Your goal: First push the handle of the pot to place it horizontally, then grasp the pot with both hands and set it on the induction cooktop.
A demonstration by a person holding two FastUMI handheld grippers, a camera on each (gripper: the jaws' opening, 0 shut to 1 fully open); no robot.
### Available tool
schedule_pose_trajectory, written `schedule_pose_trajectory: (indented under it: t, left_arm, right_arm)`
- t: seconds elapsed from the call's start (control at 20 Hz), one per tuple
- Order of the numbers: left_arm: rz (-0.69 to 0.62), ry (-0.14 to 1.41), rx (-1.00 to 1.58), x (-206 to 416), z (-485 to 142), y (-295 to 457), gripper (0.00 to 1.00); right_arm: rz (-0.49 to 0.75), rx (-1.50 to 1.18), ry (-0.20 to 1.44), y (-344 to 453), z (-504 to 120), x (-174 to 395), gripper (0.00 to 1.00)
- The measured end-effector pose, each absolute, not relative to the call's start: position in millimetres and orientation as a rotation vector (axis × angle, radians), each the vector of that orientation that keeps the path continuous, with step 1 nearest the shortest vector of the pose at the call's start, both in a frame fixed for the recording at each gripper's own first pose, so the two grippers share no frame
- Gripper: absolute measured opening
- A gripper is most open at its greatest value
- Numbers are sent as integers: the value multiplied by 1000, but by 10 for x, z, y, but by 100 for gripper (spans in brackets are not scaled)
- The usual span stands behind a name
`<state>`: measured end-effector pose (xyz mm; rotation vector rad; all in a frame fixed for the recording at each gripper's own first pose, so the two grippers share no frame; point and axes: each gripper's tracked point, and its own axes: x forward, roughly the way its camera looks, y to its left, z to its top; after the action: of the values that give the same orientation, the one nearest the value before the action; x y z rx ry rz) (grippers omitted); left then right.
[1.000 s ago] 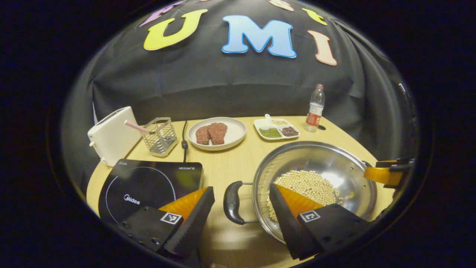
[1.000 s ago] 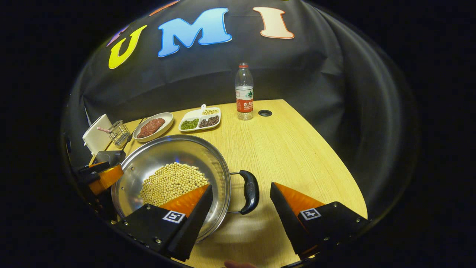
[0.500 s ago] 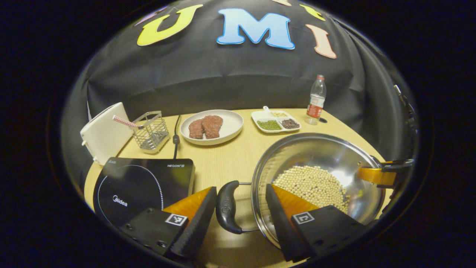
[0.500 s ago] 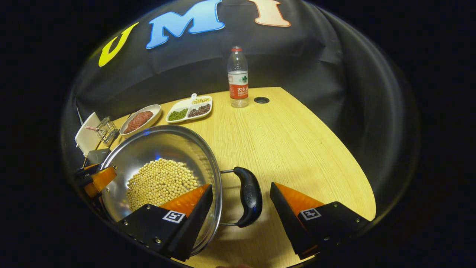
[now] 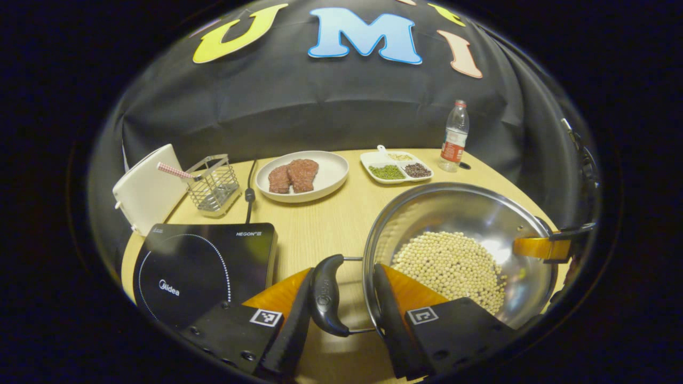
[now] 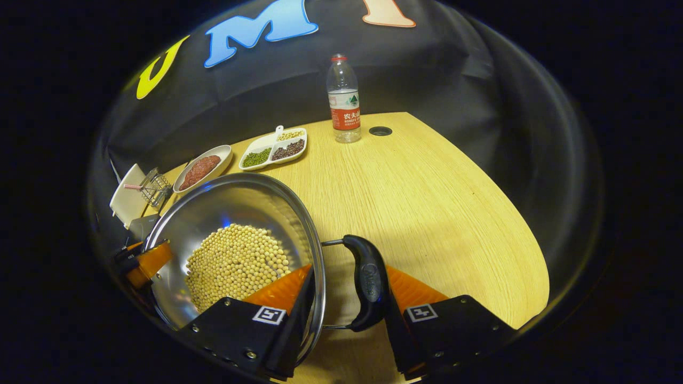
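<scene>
Silver pot (image 5: 459, 213) holds pale yellow beans (image 5: 451, 264); its handles (image 5: 325, 296) are black. Black cooktop (image 5: 205, 266) bears a dotted white ring. Light wood-grain bench (image 6: 427, 192).

The induction cooktop (image 5: 203, 261) bears the brand name "Midea" in white near the lower left of its glass. A second white word at its upper right corner reads roughly "HEGON III", though the letters are small and not certain. The tiny print at its upper left corner cannot be read. The handle (image 5: 324, 298) of the pot (image 5: 453, 208) has a small round embossed mark, too faint to read. The bottle (image 6: 344, 101) carries a red and white label with white characters. The left tongs (image 5: 342, 269) and the right tongs (image 6: 348, 269) each bear two square black-and-white coded markers, with no letters.
</scene>
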<state>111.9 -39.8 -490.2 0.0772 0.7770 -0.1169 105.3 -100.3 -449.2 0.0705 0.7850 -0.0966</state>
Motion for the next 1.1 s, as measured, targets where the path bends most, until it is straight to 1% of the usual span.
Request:
schedule_pose_trajectory:
  t: [0.1, 0.15, 0.2, 0.25, 0.3, 0.4, 0.45, 0.65, 0.7, 0.75, 0.8, 0.95, 1.05, 1.1]
  left_arm:
    - [-113, 781, 76, 1103, -4891, -395, 69]
    - [-114, 780, 76, 1107, -4883, -400, 66]
    - [-112, 779, 87, 1101, -4883, -380, 68]
    - [-114, 780, 82, 1096, -4889, -385, 68]
    - [-115, 784, 82, 1087, -4894, -400, 68]
    - [-117, 788, 79, 1076, -4892, -402, 70]
    - [-117, 786, 79, 1083, -4877, -399, 66]
    - [-115, 755, 81, 1081, -4721, -393, 66]
    - [-114, 749, 78, 1090, -4672, -391, 69]
    - [-115, 743, 74, 1099, -4598, -386, 69]
    - [-115, 733, 71, 1110, -4539, -379, 66]
    - [-114, 722, 64, 1105, -4330, -327, 66]
    - [-115, 715, 60, 1086, -4195, -264, 66]
    - [-114, 716, 56, 1058, -4141, -223, 69]
  right_arm:
    - [-101, 74, 790, -988, -4492, 1051, 68]
    - [-107, 83, 798, -984, -4498, 1036, 68]
    - [-105, 100, 796, -971, -4498, 1045, 68]
    - [-109, 104, 806, -978, -4513, 1023, 59]
    - [-109, 104, 805, -984, -4506, 1024, 63]
    - [-111, 97, 800, -979, -4499, 1009, 63]
    - [-112, 99, 796, -972, -4480, 1005, 63]
    - [-108, 103, 777, -980, -4367, 993, 63]
    - [-107, 101, 772, -975, -4317, 996, 64]
    - [-106, 99, 767, -961, -4248, 989, 63]
    - [-104, 96, 759, -938, -4172, 996, 63]
    - [-101, 88, 744, -879, -3980, 949, 63]
    - [-97, 84, 740, -803, -3849, 896, 63]
    - [-96, 81, 739, -770, -3797, 875, 63]
